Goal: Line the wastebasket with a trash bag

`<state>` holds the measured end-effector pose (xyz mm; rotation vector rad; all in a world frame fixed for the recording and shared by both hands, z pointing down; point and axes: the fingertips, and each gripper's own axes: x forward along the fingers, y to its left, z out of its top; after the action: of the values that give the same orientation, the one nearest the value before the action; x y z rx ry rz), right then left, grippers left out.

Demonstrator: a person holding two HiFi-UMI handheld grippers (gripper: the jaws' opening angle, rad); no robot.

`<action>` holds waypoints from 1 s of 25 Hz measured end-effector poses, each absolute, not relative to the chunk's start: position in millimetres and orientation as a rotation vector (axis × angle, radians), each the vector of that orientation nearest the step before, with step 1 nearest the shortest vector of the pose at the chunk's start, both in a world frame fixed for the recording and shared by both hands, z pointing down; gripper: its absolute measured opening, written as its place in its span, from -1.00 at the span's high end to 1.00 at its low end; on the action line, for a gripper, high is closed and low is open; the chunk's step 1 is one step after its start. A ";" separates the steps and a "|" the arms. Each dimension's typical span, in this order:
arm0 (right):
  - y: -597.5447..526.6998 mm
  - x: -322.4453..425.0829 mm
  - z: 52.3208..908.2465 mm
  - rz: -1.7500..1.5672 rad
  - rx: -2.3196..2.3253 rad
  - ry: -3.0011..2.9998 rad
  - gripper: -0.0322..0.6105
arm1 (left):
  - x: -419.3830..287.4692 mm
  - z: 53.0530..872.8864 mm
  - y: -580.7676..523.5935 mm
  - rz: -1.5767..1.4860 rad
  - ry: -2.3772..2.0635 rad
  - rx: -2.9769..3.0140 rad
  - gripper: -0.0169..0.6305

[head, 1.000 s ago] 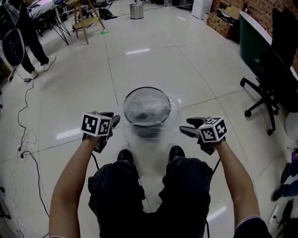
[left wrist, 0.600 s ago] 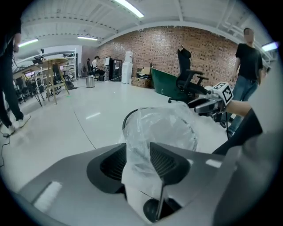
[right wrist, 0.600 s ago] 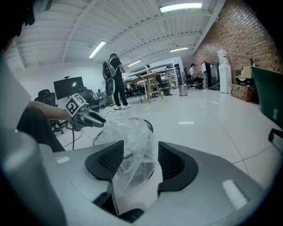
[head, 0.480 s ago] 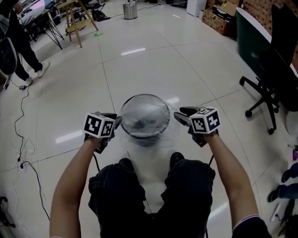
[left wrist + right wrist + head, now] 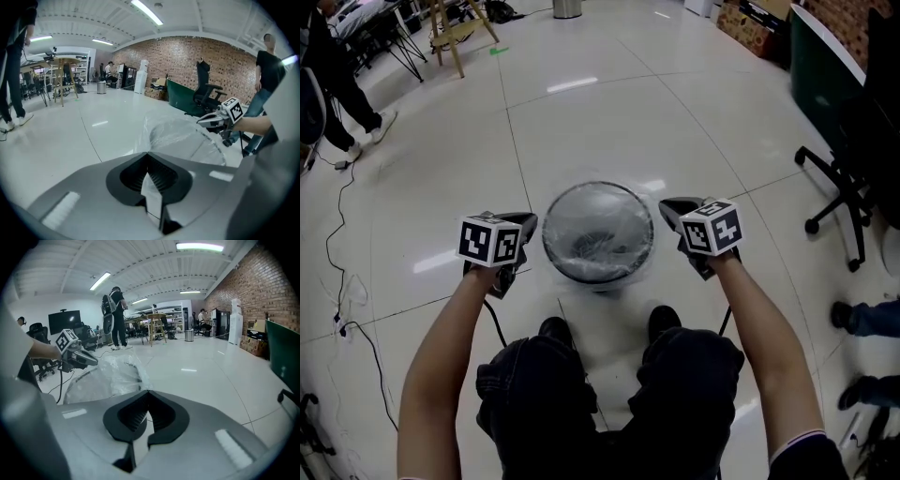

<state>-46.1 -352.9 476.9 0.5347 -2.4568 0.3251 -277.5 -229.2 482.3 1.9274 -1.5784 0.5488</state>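
Left gripper (image 5: pixel 528 225) is hovering just beside the left edge of the wastebasket, its marker cube (image 5: pixel 490 240) facing upward and a bare forearm (image 5: pixel 441 347) stretching out behind it. Its jaws have just been closing and are now meeting tip to tip. In the left gripper view the clear film is billowing right beyond those tips, but I am not managing to tell whether any of it is caught between the pads. Off to that side, black cables (image 5: pixel 342 234) are trailing across the white tiled floor (image 5: pixel 581 112).

Between the two grippers, the round wastebasket (image 5: pixel 598 185) is standing upright on the floor, just ahead of the person's black shoes (image 5: pixel 553 330). The clear trash bag (image 5: pixel 609 220) is lying down inside it, with film spilling over the rim on the near side.

Right gripper (image 5: pixel 667 208) is hovering just beside the right edge of that rim. Its jaws have also just been closing and are now meeting at the tips. The right gripper view is showing crumpled film beyond them, and again I cannot tell whether any is pinched.

Further right, a black office chair (image 5: pixel 848 178) is standing well apart.
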 end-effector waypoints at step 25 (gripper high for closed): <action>-392.1 -75.5 572.6 0.326 0.438 -2.299 0.89 | -287.5 550.0 -269.1 0.497 -1.361 1.850 0.91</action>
<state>-75.5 -392.1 572.6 0.4379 -2.2994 0.3257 -287.5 -269.1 550.0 1.8502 -1.3610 0.4969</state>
